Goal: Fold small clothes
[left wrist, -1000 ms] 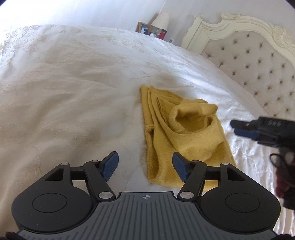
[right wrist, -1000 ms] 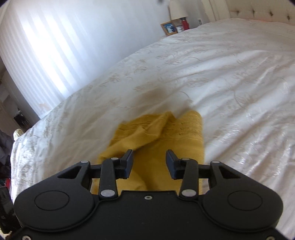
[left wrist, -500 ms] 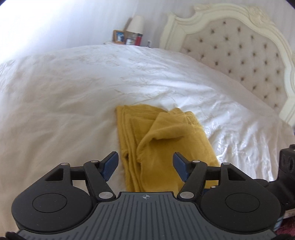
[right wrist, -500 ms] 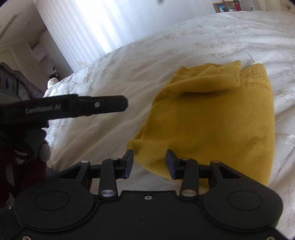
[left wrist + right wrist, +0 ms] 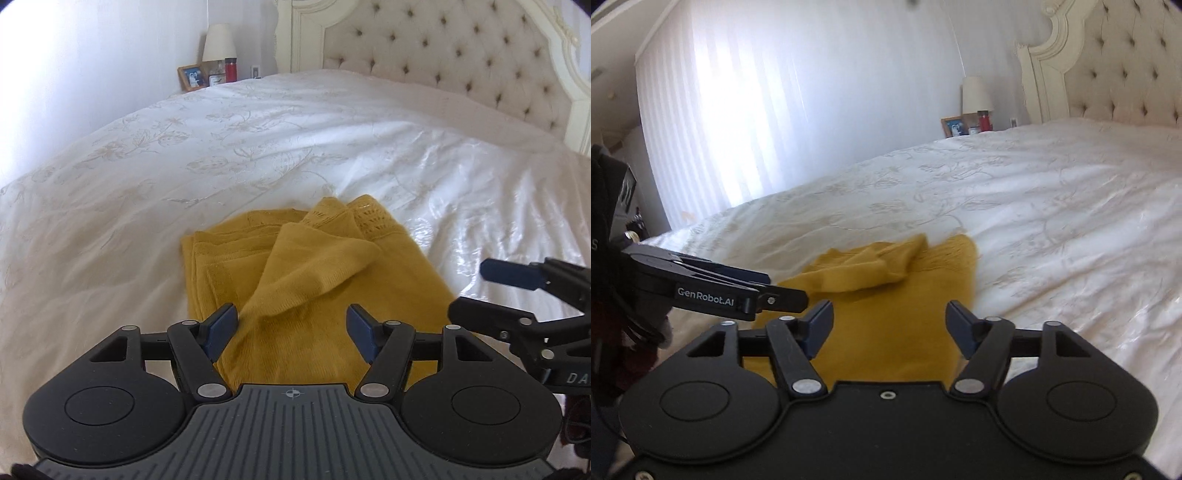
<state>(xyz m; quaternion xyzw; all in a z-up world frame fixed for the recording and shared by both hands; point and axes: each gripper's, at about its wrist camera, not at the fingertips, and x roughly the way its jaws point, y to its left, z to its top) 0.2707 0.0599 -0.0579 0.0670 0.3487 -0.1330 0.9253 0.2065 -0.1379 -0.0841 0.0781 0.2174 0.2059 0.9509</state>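
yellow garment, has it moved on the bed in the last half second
Cannot tell. Both cameras swung, so the yellow garment only shifts in frame; its folded shape on the white bedspread looks unchanged.

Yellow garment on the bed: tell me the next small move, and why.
Probably lower the right gripper, its jaws opening and empty, onto the near edge of the yellow garment to take hold for another fold. The loose flap still sits bunched on top, and the left gripper is open too.
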